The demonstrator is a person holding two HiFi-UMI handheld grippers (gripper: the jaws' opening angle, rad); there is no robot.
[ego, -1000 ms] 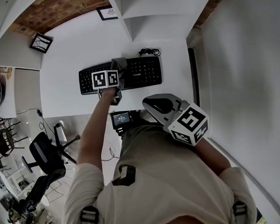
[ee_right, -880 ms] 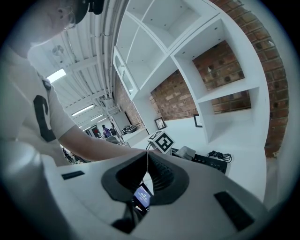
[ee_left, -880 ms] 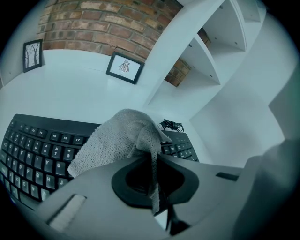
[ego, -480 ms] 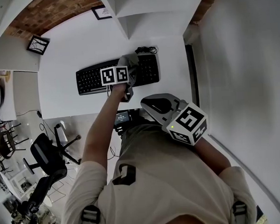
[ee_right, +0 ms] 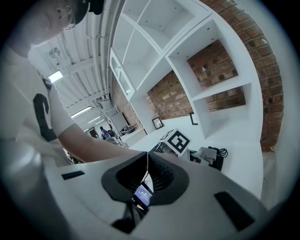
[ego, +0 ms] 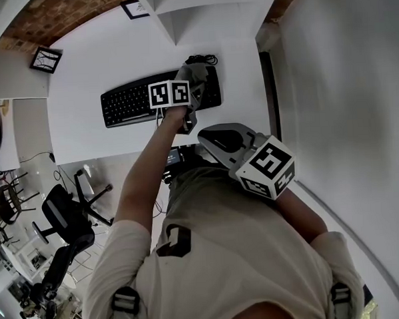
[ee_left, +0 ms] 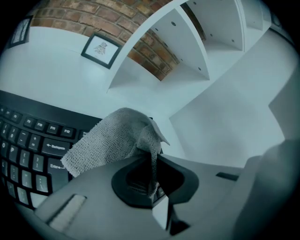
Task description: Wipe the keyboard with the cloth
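Note:
A black keyboard [ego: 126, 102] lies across the white desk [ego: 82, 75]. My left gripper [ego: 193, 86] is over the keyboard's right end, shut on a grey cloth [ego: 196, 74]. In the left gripper view the cloth [ee_left: 110, 140] bunches up out of the closed jaws and drapes over the keys [ee_left: 28, 150]. My right gripper [ego: 215, 138] hangs off the desk's front edge near the person's chest. Its jaws meet in the right gripper view [ee_right: 147, 158] with nothing between them. That view also shows the cloth [ee_right: 206, 153] far off on the desk.
A coiled black cable [ego: 201, 59] lies just behind the keyboard's right end. Two framed pictures [ego: 45, 59] [ego: 133, 9] lean on the brick wall. White shelving [ego: 178, 10] rises at the back. Below the desk edge are a small lit screen [ego: 173, 157] and an office chair [ego: 66, 219].
My left gripper has slid the cloth rightward along the keyboard, from its middle to its right end. The right gripper has stayed in place.

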